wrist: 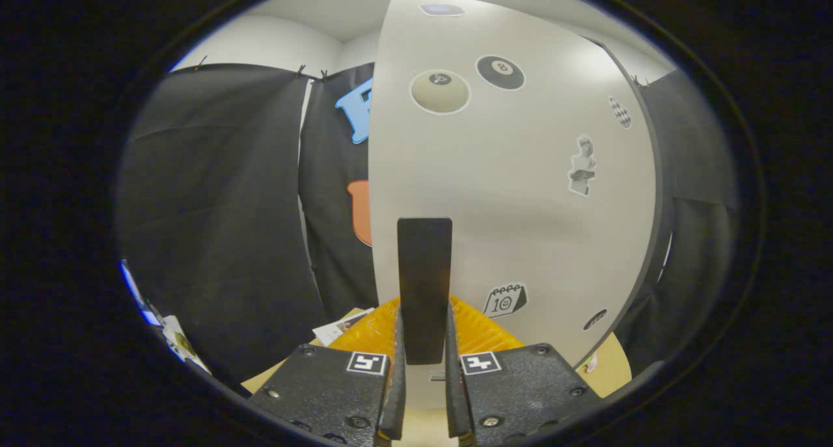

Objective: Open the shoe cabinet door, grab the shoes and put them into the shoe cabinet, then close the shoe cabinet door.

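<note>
Gripper view: tool [424,362] clamped on the dark handle [424,284] of the pale cabinet door [520,193] just ahead; door looks stiff, light, best pulled by that handle.

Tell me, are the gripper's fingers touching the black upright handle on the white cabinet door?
Touching. In the gripper view the gripper has both fingers pressed against the sides of the black upright handle on the white cabinet door, with no gap showing.
</note>
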